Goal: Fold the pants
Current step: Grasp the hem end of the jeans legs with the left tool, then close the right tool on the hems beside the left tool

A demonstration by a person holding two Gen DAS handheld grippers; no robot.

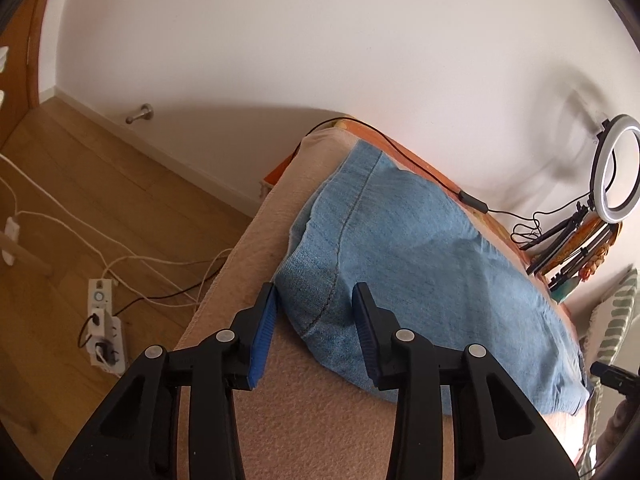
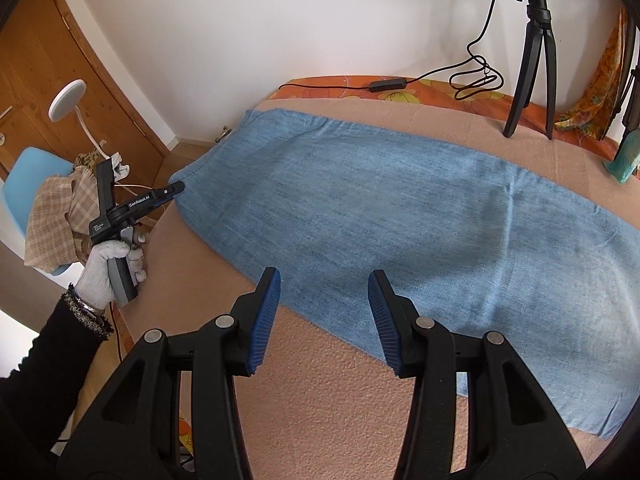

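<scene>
Jeans (image 2: 400,216) lie folded lengthwise on the blanket (image 2: 320,420); cross-folds remain. Left gripper (image 1: 316,300) straddles a corner, right gripper (image 2: 324,284) hovers, both part-open, gripping nothing.

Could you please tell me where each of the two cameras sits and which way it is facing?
Left wrist: on the left gripper, looking down along its fingers at the pants' corner, wall behind; only the fingers show.
Right wrist: on the right gripper, facing the pants' near edge; the gloved left hand shows too.
Shared: the pants, bed cover, tripod.
</scene>
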